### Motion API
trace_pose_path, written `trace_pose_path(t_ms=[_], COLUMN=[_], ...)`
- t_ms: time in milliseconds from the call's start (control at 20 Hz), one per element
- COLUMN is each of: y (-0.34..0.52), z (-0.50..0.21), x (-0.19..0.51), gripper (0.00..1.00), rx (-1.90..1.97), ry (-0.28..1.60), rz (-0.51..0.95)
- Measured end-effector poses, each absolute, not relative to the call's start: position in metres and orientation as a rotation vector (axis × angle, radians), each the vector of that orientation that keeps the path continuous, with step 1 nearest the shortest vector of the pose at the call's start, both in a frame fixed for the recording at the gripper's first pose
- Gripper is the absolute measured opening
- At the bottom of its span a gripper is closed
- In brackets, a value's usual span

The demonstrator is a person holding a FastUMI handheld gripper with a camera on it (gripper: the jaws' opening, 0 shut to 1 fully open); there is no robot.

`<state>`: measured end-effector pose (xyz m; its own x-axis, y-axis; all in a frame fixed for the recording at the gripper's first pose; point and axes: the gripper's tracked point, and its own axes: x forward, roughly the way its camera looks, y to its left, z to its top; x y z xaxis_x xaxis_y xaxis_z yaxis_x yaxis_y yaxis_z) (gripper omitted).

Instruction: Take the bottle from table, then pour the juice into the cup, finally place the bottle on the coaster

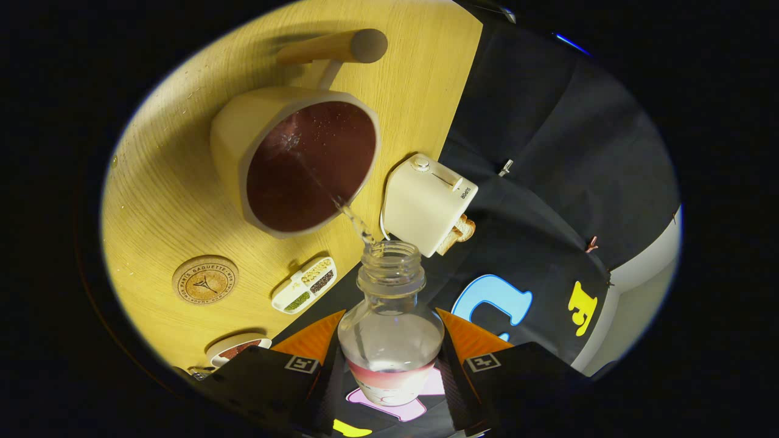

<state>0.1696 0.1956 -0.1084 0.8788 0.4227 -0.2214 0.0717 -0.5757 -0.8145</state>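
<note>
My gripper (389,340) is shut on a clear plastic bottle (391,316) with a pink label, both fingers pressing its sides. The bottle is tipped forward, its open neck pointing at a cream cup (298,161) with a wooden handle that stands on the wooden table (164,201). A thin stream of liquid (350,216) runs from the bottle's mouth into the cup, which holds dark reddish juice. A round cork coaster (205,280) lies on the table beside the cup, to the left of the fingers.
A cream toaster (429,204) with bread slices stands at the table's edge just beyond the bottle's mouth. A small white tray of seeds (304,285) and a small bowl (237,348) sit near the left finger. Black cloth hangs past the table.
</note>
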Motion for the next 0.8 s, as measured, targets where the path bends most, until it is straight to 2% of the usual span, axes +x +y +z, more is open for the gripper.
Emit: trace_pose_path(t_ms=[300, 800], y=[0.2040, 0.2006], z=[-0.1018, -0.1047], x=[0.1621, 0.1584], gripper=[0.72, 0.72], rx=[-2.186, -2.218], ry=[-0.420, -0.424], rz=[0.522, 0.528])
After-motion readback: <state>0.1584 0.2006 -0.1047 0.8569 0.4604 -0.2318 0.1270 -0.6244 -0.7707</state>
